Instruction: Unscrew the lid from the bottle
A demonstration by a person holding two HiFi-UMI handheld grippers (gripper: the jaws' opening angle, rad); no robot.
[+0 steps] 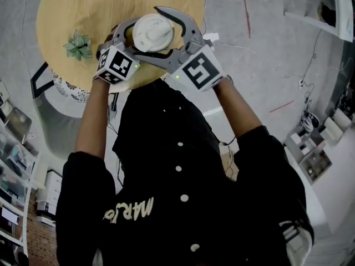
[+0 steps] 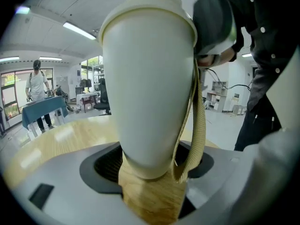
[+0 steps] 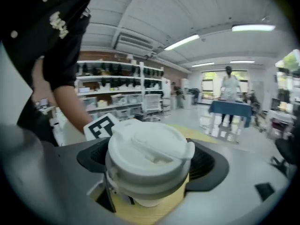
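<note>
Bottle (image 2: 150, 88), smooth, tapered, cream, wears a seemingly plastic lid (image 3: 147, 149).

Round wooden table (image 1: 66, 10); small green plant (image 1: 79, 45) near left edge.

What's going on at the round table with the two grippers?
A person is working on a white bottle over the round wooden table with two handheld grippers. The left gripper clamps the bottle's lower body, and the right gripper is closed around the white lid. The lid sits on the bottle, not yet off. A tan strap hangs down the bottle's side.
</note>
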